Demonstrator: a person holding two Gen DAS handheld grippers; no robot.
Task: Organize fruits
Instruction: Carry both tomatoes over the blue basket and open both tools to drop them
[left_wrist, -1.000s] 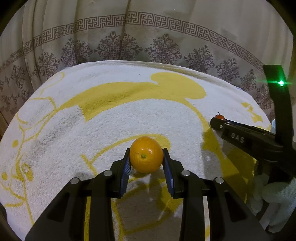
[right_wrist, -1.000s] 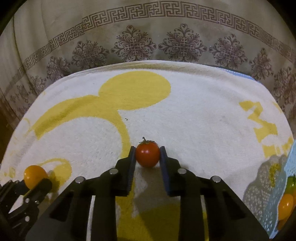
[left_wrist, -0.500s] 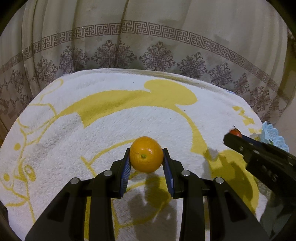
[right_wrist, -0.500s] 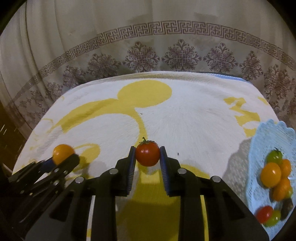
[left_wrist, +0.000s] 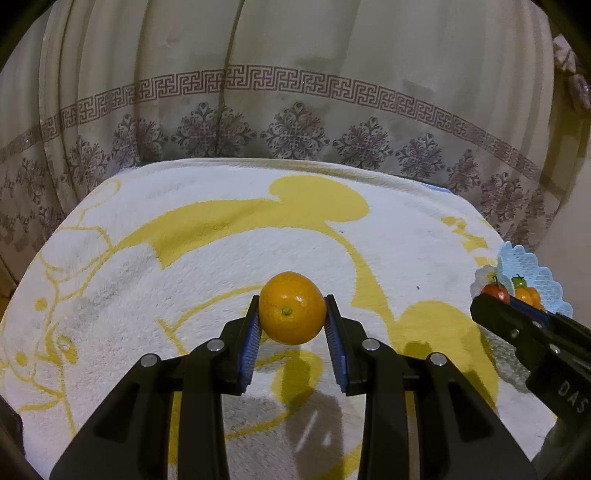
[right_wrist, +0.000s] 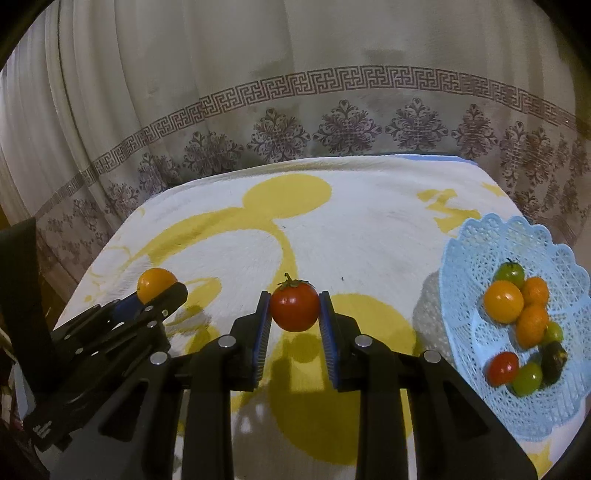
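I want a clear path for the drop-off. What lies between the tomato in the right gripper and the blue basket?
Nothing: in the right wrist view, only bare towel lies between the tomato and the blue basket.

Orange fruit (left_wrist: 291, 308), red tomato (right_wrist: 294, 307), pale-blue lace basket (right_wrist: 469, 258), white towel (left_wrist: 221, 258) with yellow figures.

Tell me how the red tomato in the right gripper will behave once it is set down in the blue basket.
The red tomato is round and glossy, so it will probably roll until it meets the fruit already lying in the blue basket. Its skin looks thin, so dropping it may bruise it. The right gripper should lower it gently.
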